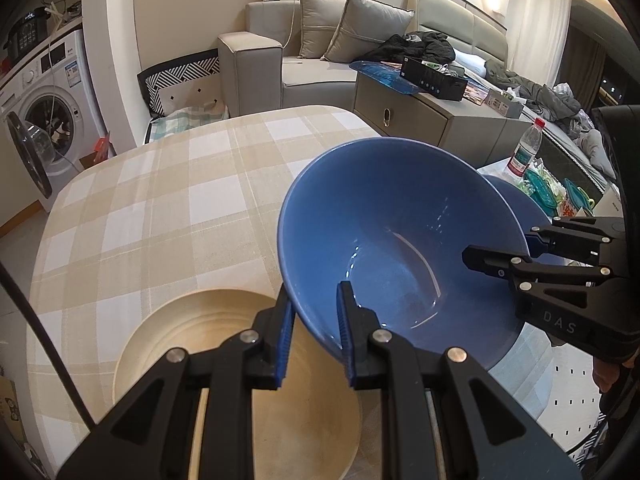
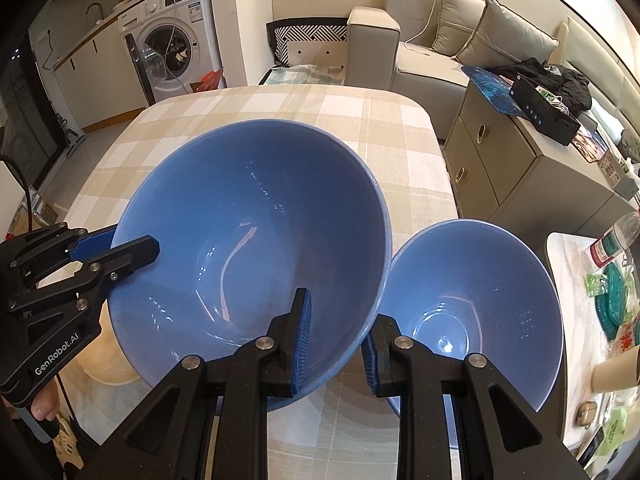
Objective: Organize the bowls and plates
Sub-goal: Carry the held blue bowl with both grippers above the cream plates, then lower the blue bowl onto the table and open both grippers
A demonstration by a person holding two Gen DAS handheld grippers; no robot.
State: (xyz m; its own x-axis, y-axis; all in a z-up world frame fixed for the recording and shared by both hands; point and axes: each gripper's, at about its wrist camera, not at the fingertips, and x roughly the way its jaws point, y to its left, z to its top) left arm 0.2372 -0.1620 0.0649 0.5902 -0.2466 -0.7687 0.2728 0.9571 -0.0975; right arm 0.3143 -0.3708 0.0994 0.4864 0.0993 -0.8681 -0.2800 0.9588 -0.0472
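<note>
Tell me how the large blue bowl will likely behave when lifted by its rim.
The large blue bowl looks glazed, so probably slippery. It seems rigid and breakable. Both the left tongs and right tongs pinch its rim, suggesting it is heavy.

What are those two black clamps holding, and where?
Both the left gripper and right gripper pinch the large blue ceramic bowl by its rim, on opposite sides.
</note>
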